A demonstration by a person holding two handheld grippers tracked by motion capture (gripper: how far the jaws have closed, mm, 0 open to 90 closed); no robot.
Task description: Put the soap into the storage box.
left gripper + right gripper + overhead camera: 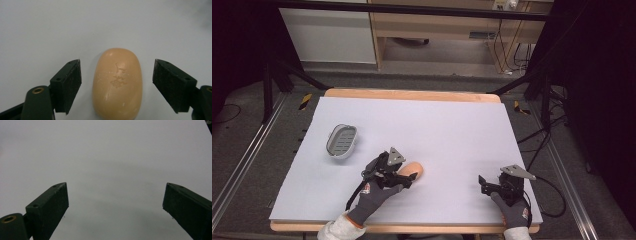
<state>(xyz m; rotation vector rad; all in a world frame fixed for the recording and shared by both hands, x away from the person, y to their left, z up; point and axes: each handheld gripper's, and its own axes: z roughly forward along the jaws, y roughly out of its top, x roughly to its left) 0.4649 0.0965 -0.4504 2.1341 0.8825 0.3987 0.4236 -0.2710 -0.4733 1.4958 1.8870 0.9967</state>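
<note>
Soap bar (pixel 117 83) on white table sheet (pixel 452 130), grey floor (pixel 272 150) around

Between the black jaws lies a peach-orange soap bar (pixel 117 83) with a faint stamped mark, on a white table cover (pixel 50 30).

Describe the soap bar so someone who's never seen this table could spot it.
On the white-covered table, look near the front edge, left of centre. Between the open jaws of the left hand-held gripper lies a smooth, peach-coloured oval soap bar, unlike the grey slotted soap dish farther back.
</note>
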